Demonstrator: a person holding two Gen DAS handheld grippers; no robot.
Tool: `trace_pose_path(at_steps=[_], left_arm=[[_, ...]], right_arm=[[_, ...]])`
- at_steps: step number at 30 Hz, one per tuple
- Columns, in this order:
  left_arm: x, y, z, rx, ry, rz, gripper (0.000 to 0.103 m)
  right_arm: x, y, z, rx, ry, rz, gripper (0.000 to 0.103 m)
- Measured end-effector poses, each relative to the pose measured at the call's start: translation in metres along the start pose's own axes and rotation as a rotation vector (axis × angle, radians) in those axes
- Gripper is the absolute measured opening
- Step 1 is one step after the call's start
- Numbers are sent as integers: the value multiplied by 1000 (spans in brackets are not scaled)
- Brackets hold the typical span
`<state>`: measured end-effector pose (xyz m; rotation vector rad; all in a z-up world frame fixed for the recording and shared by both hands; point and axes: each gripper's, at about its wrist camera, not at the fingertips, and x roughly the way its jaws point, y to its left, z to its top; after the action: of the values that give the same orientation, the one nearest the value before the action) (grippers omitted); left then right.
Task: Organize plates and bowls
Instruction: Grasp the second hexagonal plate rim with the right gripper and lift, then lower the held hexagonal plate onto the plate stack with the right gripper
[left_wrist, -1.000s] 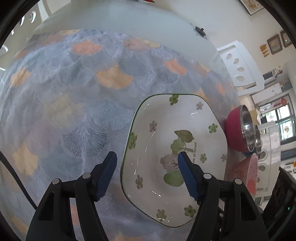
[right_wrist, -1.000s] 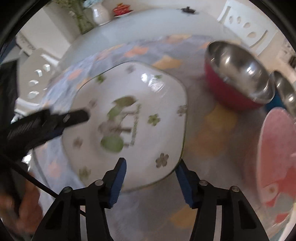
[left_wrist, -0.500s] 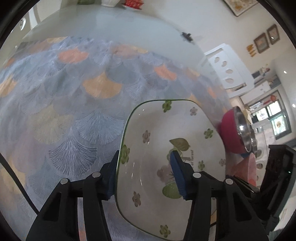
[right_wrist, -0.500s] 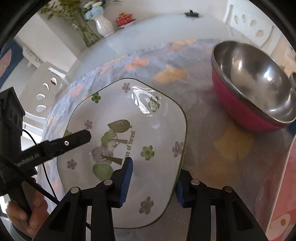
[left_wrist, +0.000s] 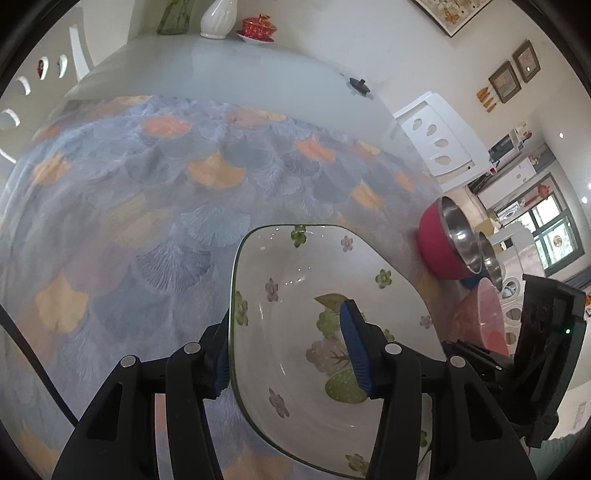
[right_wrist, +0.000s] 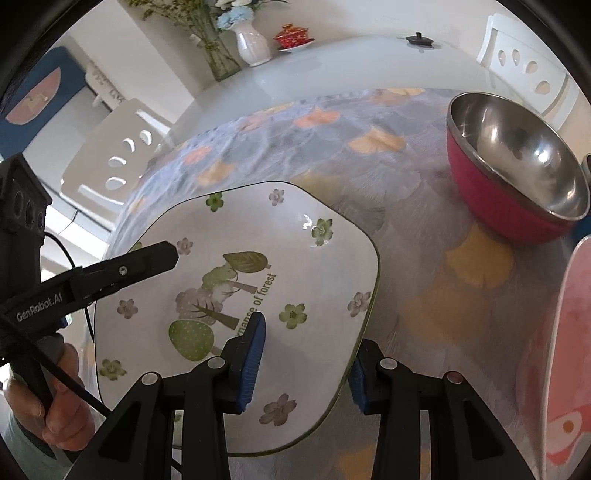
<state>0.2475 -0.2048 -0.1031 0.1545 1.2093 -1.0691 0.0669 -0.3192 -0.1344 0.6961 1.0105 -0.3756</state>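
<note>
A white, squarish deep plate (left_wrist: 303, 280) with a green rim and a flower and tree print is held from both sides. My left gripper (left_wrist: 286, 332) is shut on its left rim, one pad inside the plate and the other outside, under the edge. My right gripper (right_wrist: 308, 339) is shut on the opposite rim (right_wrist: 369, 295), one pad on the printed face and the other beneath. In the right wrist view the left gripper's upper finger (right_wrist: 147, 258) lies across the plate's far side. The plate looks slightly raised above the patterned tablecloth (left_wrist: 147, 206).
A red bowl with a steel inside (right_wrist: 509, 192) stands to the right on the cloth, with a second steel bowl (left_wrist: 491, 258) behind it. A pink plate (right_wrist: 569, 350) lies at the right edge. A vase (right_wrist: 251, 44), a red cup (right_wrist: 293, 35) and white chairs (left_wrist: 436, 136) line the table's far side.
Both grippers closed from open onto the plate's opposite rims. The plate then came up a little and nearer to both cameras, and more of the room's far side shows.
</note>
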Motion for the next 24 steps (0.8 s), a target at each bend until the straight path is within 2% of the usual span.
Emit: trace_pose_path(at_steps=[7, 15, 24], left_arm=[[-27, -10, -11, -2, -50, 5, 46], [-80, -27, -29, -5, -124, 49, 46], [-147, -33, -72, -82, -223, 110, 46]], right_arm=[[-18, 10, -3, -48, -32, 13, 39], [-59, 30, -6, -96, -94, 45, 39], [-107, 71, -35, -168, -126, 113, 39]])
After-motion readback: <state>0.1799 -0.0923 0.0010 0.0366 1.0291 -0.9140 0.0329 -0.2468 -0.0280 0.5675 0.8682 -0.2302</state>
